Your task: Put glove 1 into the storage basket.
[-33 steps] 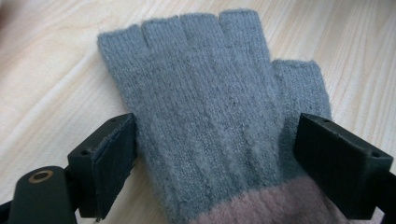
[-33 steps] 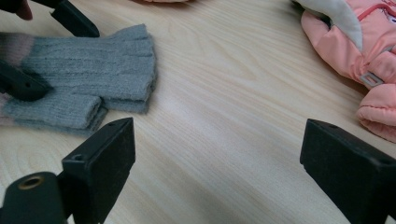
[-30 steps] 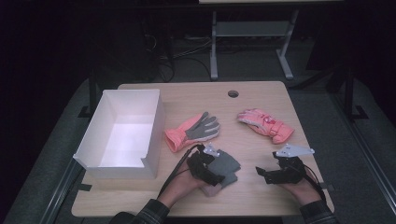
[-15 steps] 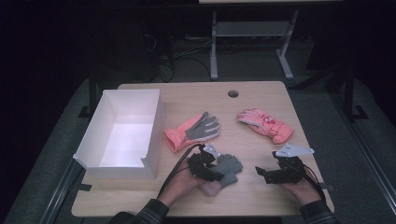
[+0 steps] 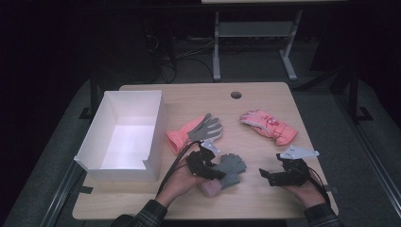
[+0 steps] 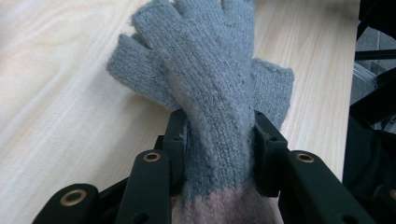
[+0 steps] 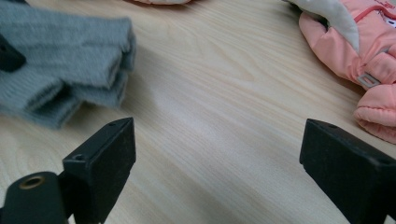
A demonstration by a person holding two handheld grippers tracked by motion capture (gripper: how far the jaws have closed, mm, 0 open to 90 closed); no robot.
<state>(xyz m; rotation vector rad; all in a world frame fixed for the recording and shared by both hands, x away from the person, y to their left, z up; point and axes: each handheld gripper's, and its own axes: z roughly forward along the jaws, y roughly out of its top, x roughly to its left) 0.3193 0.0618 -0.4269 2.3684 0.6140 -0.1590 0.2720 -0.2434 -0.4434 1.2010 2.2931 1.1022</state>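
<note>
The left gripper (image 6: 219,140), whose jaws have just been closing, is pinching the grey knitted glove with a pink cuff (image 5: 230,169) just above the light wooden desk (image 5: 255,198), so it wants a steady, level lift toward the white open box (image 5: 156,127), while the right gripper (image 7: 217,154) is idling wide nearby.

A grey knitted glove (image 5: 230,166) with a pale pink cuff is seen at the near middle of the surface (image 5: 265,198), its fingers pointed to the far right. It is pinched across the wrist, just above the cuff, between the two black jaws of the left tool (image 6: 219,140). The finger ends are spread on the wood, while the cuff end is raised.
</note>
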